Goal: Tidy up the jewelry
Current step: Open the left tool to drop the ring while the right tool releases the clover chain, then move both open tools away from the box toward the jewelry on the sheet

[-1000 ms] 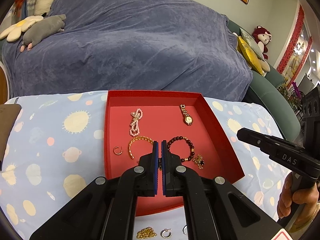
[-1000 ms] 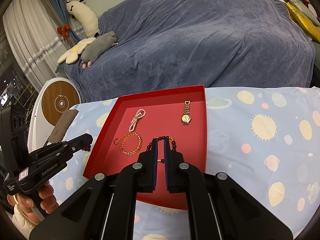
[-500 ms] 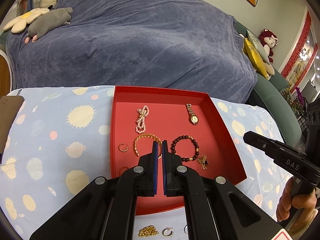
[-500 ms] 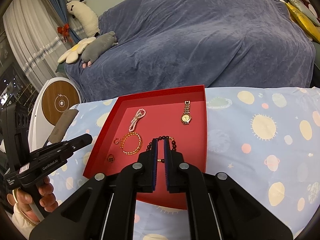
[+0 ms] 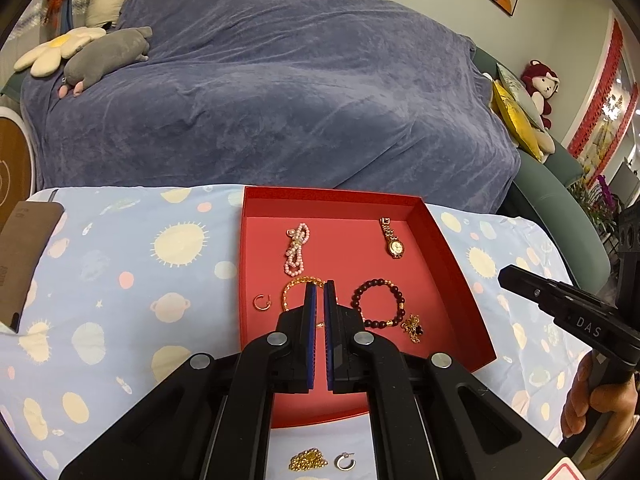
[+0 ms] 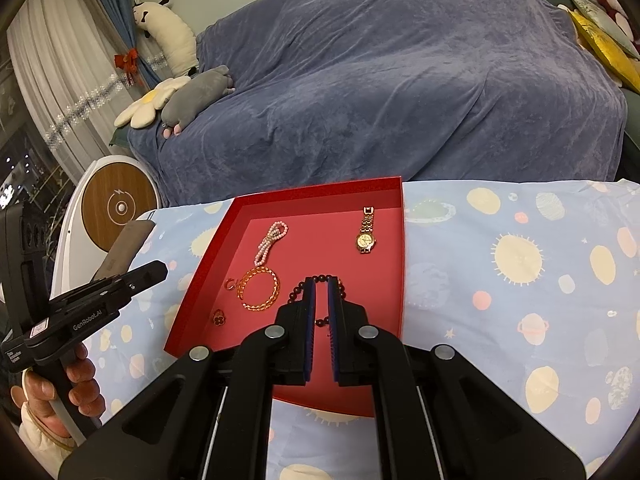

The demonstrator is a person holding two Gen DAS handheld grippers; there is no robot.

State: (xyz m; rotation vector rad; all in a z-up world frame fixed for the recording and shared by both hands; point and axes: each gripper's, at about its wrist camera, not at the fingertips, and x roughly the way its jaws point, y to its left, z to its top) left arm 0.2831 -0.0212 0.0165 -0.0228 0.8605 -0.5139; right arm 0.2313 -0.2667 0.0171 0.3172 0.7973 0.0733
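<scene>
The red tray (image 5: pixel 332 194) holds a pearl bracelet (image 5: pixel 296 246), a gold watch (image 5: pixel 394 240), an amber bead bracelet (image 6: pixel 259 288), a dark bead bracelet (image 5: pixel 378 308), a small gold ring (image 5: pixel 262 303), a gold pendant (image 5: pixel 414 326) and a red flower earring (image 6: pixel 219 316). My left gripper (image 5: pixel 320 285) is shut and empty, hovering over the tray's near half and hiding part of the amber bracelet. My right gripper (image 6: pixel 322 281) is shut too, with nothing in it, above the dark bracelet. On the cloth in front of the tray lie a gold chain (image 5: pixel 308 460) and a silver hoop earring (image 5: pixel 345 461).
The tray sits on a pale blue cloth (image 5: pixel 120 280) printed with suns and planets. A brown flat object (image 5: pixel 24 256) lies at the cloth's left end. Behind is a sofa under a blue blanket (image 5: pixel 280 100) with plush toys (image 5: pixel 108 52).
A red flower earring now lies in the tray's near-left part, where none showed a second ago. My left gripper has drawn slightly back and left. The right gripper has kept still.
</scene>
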